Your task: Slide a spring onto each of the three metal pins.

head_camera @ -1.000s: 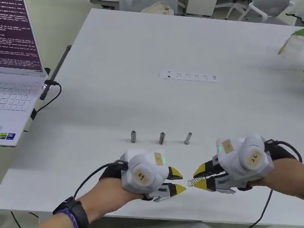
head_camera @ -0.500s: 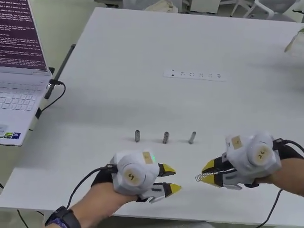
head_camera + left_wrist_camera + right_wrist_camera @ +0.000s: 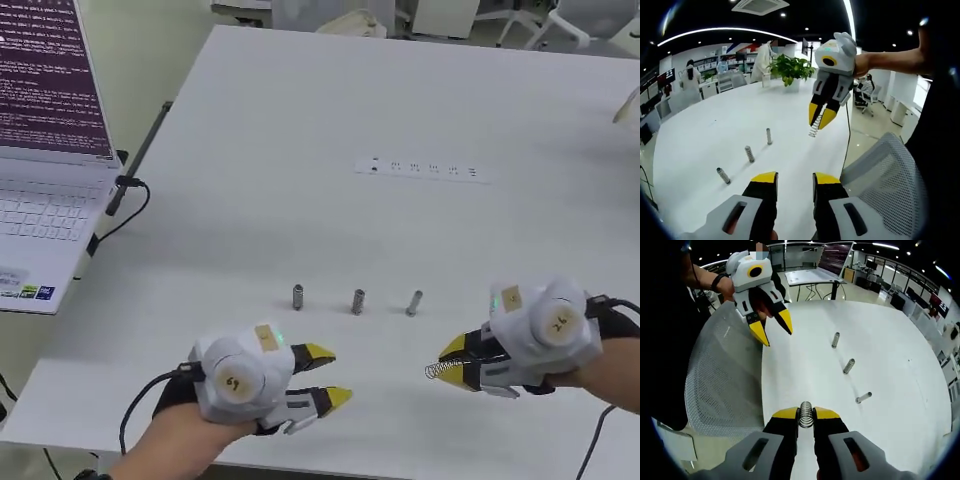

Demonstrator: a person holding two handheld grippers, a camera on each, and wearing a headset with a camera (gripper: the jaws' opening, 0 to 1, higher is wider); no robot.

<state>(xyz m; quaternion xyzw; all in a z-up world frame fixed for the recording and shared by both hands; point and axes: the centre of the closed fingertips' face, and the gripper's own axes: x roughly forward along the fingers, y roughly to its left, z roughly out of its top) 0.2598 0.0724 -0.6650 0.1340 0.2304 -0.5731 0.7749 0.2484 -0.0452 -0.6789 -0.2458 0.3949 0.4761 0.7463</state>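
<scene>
Three short metal pins stand in a row on the white table (image 3: 300,120). The left pin (image 3: 298,297) and middle pin (image 3: 358,301) each wear a spring; the right pin (image 3: 414,303) looks bare. My right gripper (image 3: 455,360) hovers in front of the bare pin, shut on a small spring (image 3: 435,371) that juts out past its tips. The right gripper view has that spring (image 3: 805,415) pinched between the jaws, with the bare pin (image 3: 863,398) ahead. My left gripper (image 3: 327,375) floats near the table's front edge, open and holding nothing, in front of the left pin.
An open laptop (image 3: 40,150) sits at the left edge with a cable (image 3: 125,195) running beside it. A white power strip (image 3: 425,170) lies farther back. A grey mesh chair (image 3: 885,175) stands just off the table's near edge.
The two grippers have drawn apart: the left one has moved left, away from the right one. The right gripper has shifted slightly right, still gripping the spring.
</scene>
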